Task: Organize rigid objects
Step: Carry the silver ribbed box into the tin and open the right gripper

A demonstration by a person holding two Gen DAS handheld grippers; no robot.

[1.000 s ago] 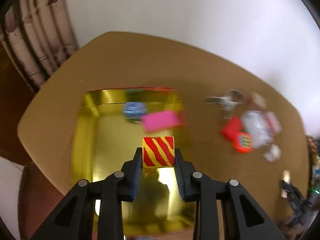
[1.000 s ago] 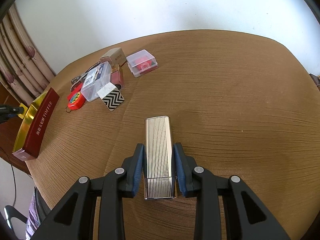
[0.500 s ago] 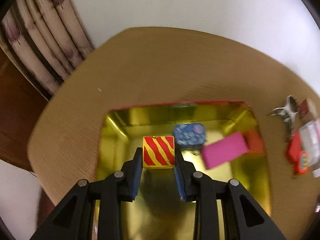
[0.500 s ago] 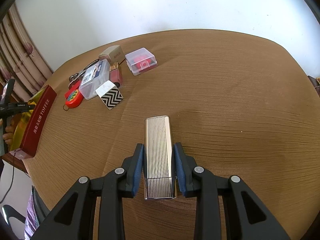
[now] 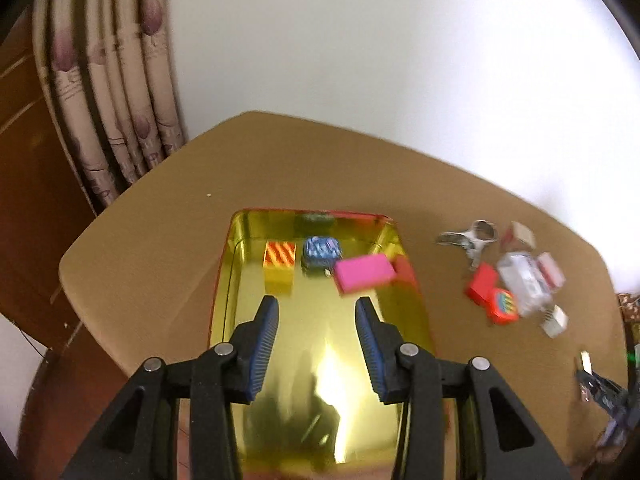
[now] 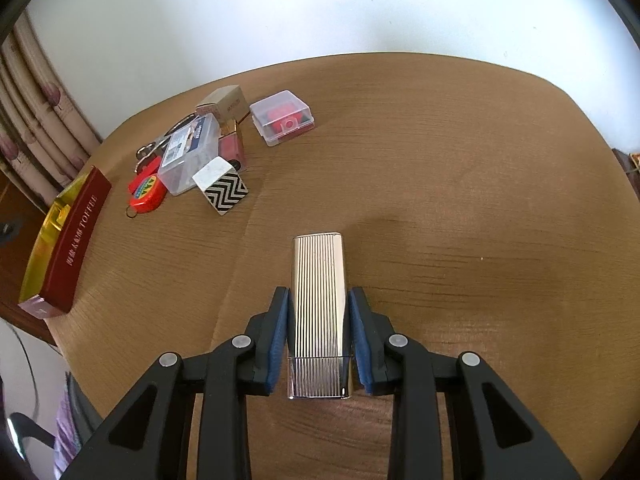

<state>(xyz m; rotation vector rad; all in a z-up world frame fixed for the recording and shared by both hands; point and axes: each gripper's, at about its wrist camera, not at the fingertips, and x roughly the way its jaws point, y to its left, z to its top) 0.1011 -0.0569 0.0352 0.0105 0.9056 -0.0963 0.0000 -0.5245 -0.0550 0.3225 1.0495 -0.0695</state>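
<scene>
Striped block released into the gold tin; silver case gripped.
Left gripper (image 5: 316,312) fingers, just opened and empty, hover above the tin (image 5: 224,280); block (image 5: 279,256) lies at its far end. Right gripper (image 6: 318,304) fingers clamp the case (image 6: 319,300) over the tabletop (image 6: 460,200).

One gold tin (image 5: 224,280) with three blocks; two clear boxes; one tape measure (image 6: 146,192).

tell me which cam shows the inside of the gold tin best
The left wrist view: it looks down into the gold tin, showing the striped block inside. The right wrist view catches only its red side wall edge-on.
</scene>
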